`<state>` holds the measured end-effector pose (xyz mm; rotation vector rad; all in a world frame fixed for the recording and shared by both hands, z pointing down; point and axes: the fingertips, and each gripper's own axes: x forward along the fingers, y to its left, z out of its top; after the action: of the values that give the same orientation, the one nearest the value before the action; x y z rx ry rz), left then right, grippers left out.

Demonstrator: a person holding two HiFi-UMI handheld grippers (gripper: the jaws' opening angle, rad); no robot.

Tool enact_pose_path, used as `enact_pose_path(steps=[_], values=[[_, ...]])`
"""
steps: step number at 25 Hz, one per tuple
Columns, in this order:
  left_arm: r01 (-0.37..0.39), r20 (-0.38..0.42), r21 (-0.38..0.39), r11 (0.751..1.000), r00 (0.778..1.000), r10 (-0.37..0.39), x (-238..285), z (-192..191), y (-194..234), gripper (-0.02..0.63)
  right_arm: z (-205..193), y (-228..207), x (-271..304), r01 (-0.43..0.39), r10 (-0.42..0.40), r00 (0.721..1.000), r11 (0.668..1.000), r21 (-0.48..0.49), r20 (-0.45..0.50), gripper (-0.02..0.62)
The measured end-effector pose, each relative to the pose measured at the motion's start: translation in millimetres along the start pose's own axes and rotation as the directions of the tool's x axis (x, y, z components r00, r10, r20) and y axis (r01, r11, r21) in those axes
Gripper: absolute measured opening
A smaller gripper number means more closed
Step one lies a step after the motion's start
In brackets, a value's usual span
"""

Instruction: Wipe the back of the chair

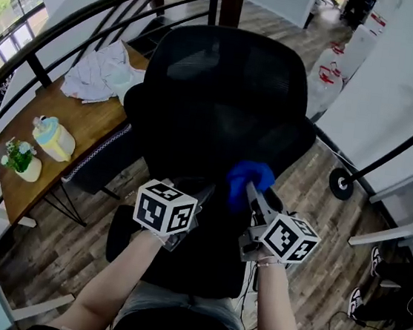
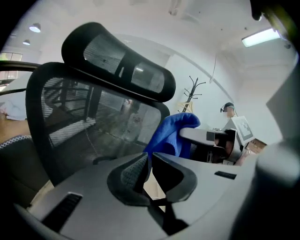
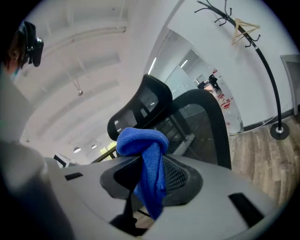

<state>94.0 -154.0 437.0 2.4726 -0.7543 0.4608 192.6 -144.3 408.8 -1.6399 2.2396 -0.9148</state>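
Blue cloth [image 3: 143,154] is clamped in my right gripper [image 3: 149,165], jaws clenched on its middle, a bunched wad sticking out past the tips and a tail hanging below. My left gripper [image 2: 150,161] is pinched closed with nothing in it, tips meeting.

Key relation: the chair back [image 1: 221,103] stands right ahead of both grippers, black mesh, upright, its long axis running up to the headrest [image 2: 117,61]. In the head view the cloth sits over the lower middle of the chair back. I can't tell whether it's touching or just short of the mesh. The right gripper is the nearer one and carries the cloth, so my guess is the wipe goes forward and then along that upright axis. The left gripper sits just beside it.

Writing: none readable. The marker cubes [image 1: 165,208] show only black-and-white square patterns. No brand visible on the chair.
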Motion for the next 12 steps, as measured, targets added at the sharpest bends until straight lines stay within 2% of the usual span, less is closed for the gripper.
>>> enact_pose_path(steps=[4, 7, 12], values=[[-0.009, 0.081, 0.012, 1.000, 0.997, 0.008, -31.4, 28.3, -7.2, 0.037, 32.9, 39.3, -11.6, -0.088, 0.082, 0.992, 0.995, 0.053, 0.100, 0.133], [-0.038, 0.140, 0.037, 0.999, 0.990, 0.033, -56.9, 49.3, -13.7, 0.037, 50.5, 71.1, -20.3, -0.184, 0.168, 0.973, 0.978, 0.095, 0.157, 0.133], [-0.059, 0.249, 0.056, 0.997, 0.967, 0.043, -90.2, 75.7, -21.8, 0.037, 60.5, 111.7, -33.1, -0.252, 0.242, 0.955, 0.967, 0.034, 0.172, 0.133]])
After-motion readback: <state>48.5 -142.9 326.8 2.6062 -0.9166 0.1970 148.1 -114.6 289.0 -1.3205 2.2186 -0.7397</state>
